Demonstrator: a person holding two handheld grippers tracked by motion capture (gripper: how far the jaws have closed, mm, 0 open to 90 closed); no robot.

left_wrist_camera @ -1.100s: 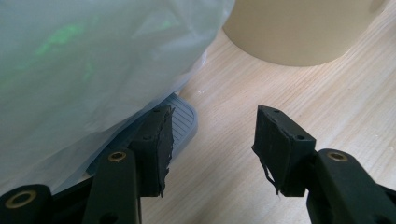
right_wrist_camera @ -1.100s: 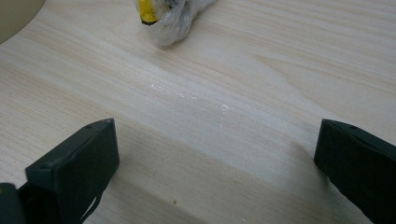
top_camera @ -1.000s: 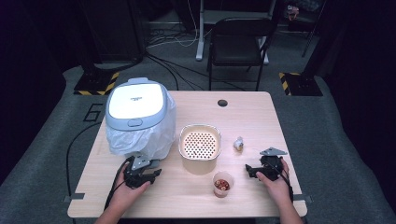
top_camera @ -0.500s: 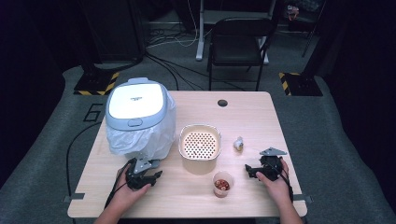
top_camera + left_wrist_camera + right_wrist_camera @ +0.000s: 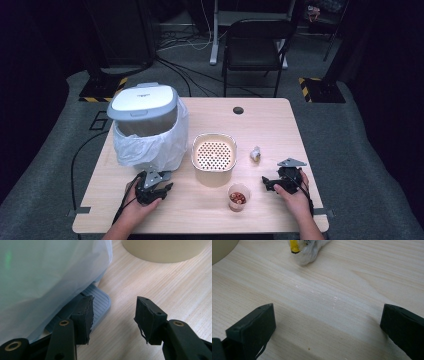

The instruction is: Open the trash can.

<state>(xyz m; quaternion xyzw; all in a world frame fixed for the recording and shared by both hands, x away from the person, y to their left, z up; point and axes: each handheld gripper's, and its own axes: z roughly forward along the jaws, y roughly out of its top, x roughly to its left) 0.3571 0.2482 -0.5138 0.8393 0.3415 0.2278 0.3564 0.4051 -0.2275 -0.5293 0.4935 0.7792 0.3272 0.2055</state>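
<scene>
left gripper fingers just narrowed, empty, beside one pedal; right gripper fingers wide; perhaps one wrapper.

Left claw jaws narrower, nothing between.

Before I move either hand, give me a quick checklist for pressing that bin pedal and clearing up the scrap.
1. Left gripper jaws free: ok, nothing between them; they have just been closing.
2. Left gripper lined up with the grey pedal: ok, one jaw sits right over it.
3. Bin lid open: not ok, it is shut.
4. Right gripper jaws free: ok, wide apart over bare table.
5. Crumpled scrap within the right jaws: not ok, it lies ahead of them.
6. Small cup upright: ok.
</scene>
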